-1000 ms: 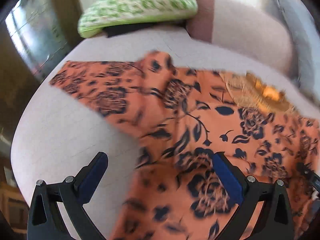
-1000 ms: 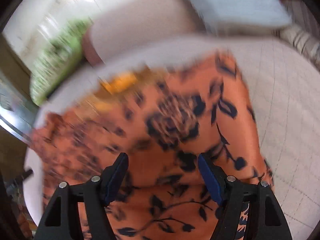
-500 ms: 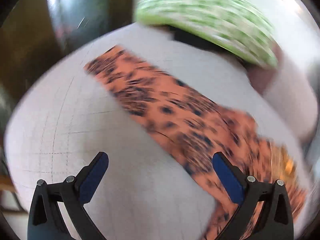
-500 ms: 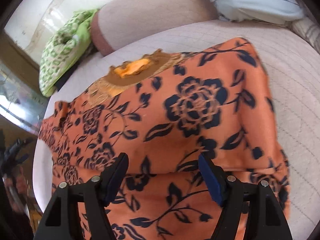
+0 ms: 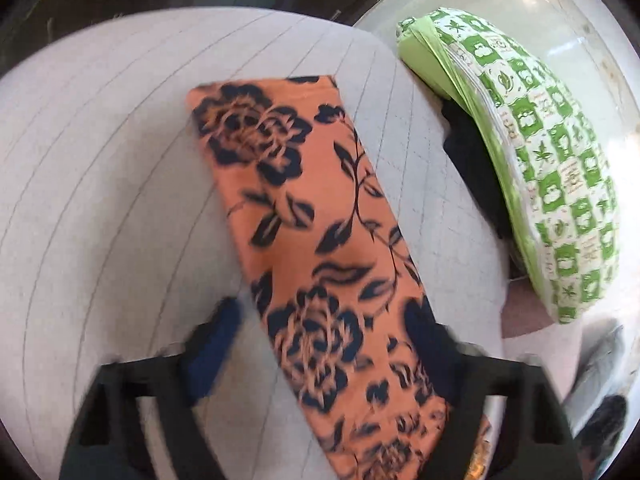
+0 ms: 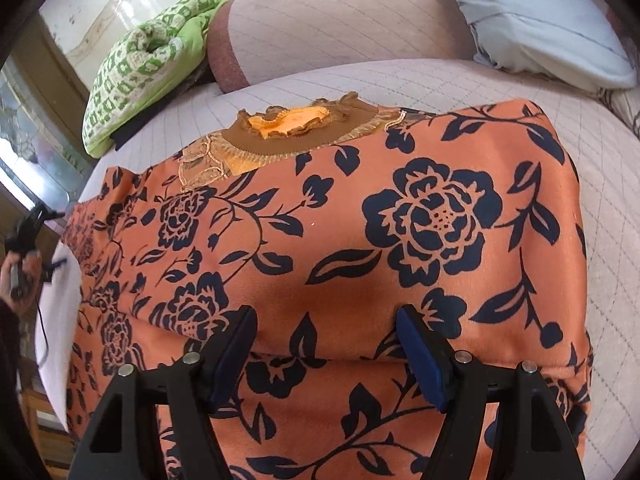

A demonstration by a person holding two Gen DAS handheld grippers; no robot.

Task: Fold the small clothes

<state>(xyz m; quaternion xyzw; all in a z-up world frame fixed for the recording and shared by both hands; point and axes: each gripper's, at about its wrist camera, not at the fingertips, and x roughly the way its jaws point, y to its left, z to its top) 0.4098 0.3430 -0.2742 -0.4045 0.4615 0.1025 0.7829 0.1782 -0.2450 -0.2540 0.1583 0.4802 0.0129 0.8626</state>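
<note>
An orange top with a dark floral print (image 6: 340, 248) lies spread on the quilted bed (image 6: 600, 184), its brown ruffled collar (image 6: 296, 128) toward the pillows. Its left sleeve (image 5: 296, 216) stretches out flat across the bed in the left wrist view. My left gripper (image 5: 324, 324) is open and empty, hovering over the sleeve near the shoulder. My right gripper (image 6: 326, 324) is open and empty, just above the middle of the top's body. The left gripper and the hand holding it also show at the far left of the right wrist view (image 6: 24, 248).
A green-and-white patterned cushion (image 5: 532, 160) lies at the bed's corner over something dark; it also shows in the right wrist view (image 6: 136, 68). A beige bolster (image 6: 344, 20) and a pale blue pillow (image 6: 540, 24) sit at the head. The bed edge is at left.
My left gripper has swung left from the top's body to over the outstretched sleeve. My right gripper has steadied over the body; both stay open.
</note>
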